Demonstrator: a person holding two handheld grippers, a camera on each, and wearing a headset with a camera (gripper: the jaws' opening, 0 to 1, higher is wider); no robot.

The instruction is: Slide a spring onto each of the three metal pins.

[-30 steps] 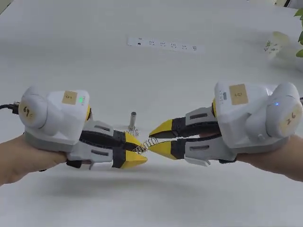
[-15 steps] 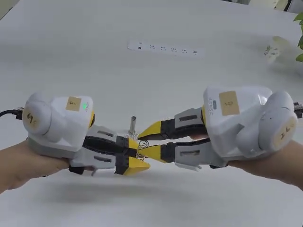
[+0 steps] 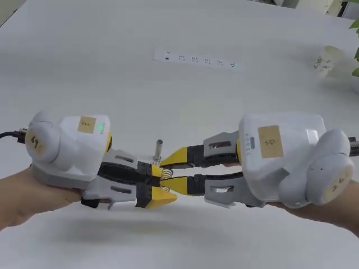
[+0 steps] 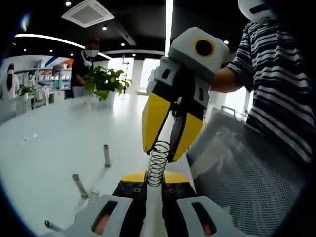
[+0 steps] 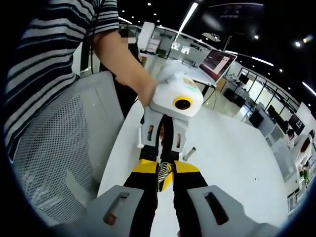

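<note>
Both grippers are meeting tip to tip above the white workbench (image 3: pixel 78 95), near its front edge.

Left gripper (image 3: pixel 160 184): jaws are standing narrow and pinching one end of the spring (image 4: pixel 157 163). In the left gripper view the coil is rising straight out from between its yellow tips.

Right gripper (image 3: pixel 166 172): jaws are slightly parted in a shallow V, and their yellow tips are closing on the other end of the same spring. The right gripper view is showing the coil seated between its own tips, with the left gripper facing it head on.

The spring is hanging in the air between the two grippers, clear of the bench and roughly level in the head view.

Pins: three metal pins are showing in the left gripper view, a far one upright (image 4: pixel 106 155), a middle one leaning in the fisheye (image 4: pixel 79 185) and a near one (image 4: pixel 52 226) at the lower edge. All are apart from the held spring.

A white power strip (image 3: pixel 196 58) is lying well behind the grippers.
</note>
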